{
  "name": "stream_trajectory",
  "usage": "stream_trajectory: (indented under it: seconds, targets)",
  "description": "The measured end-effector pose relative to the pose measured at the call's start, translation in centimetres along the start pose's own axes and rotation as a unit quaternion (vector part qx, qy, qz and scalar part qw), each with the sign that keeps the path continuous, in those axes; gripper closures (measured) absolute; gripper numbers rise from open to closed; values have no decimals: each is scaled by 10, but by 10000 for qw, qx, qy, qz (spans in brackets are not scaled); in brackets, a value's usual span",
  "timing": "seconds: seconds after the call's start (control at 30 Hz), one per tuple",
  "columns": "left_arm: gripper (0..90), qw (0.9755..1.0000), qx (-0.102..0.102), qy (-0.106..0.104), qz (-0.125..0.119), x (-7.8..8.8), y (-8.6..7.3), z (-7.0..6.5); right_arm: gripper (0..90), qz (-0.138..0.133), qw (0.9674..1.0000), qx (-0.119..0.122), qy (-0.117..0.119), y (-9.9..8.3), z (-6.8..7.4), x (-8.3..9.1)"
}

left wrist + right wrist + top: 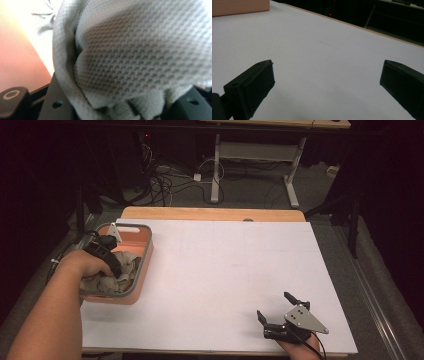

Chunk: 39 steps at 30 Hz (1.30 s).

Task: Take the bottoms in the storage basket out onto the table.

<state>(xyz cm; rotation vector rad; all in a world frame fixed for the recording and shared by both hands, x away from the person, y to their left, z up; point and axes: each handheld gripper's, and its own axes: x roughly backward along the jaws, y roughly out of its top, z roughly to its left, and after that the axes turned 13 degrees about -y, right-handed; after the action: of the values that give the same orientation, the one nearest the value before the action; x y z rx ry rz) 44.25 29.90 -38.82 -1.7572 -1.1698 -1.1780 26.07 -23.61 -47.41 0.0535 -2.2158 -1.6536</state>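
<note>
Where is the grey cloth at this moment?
In the high view the grey cloth lies in the orange basket at the table's left edge, with the left gripper shut on it.

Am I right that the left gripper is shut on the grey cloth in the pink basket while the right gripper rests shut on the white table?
Not quite. The right gripper is open: the right gripper view shows its jaws standing wide apart over the white table with nothing between them. The rest holds: the left gripper is shut on the grey cloth in the pink basket.
</note>
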Motion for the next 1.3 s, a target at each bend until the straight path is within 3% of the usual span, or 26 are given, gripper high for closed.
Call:
stream_trajectory:
  seconds: [0.73,1.3]
  targets:
    - [516,10000,-30,33,79,1,3,-10,4,-6,10000,4,-6,0,0,1]
    - [516,9999,25,101,32,27,1,-24,4,-11,10000,15,13,0,1,1]
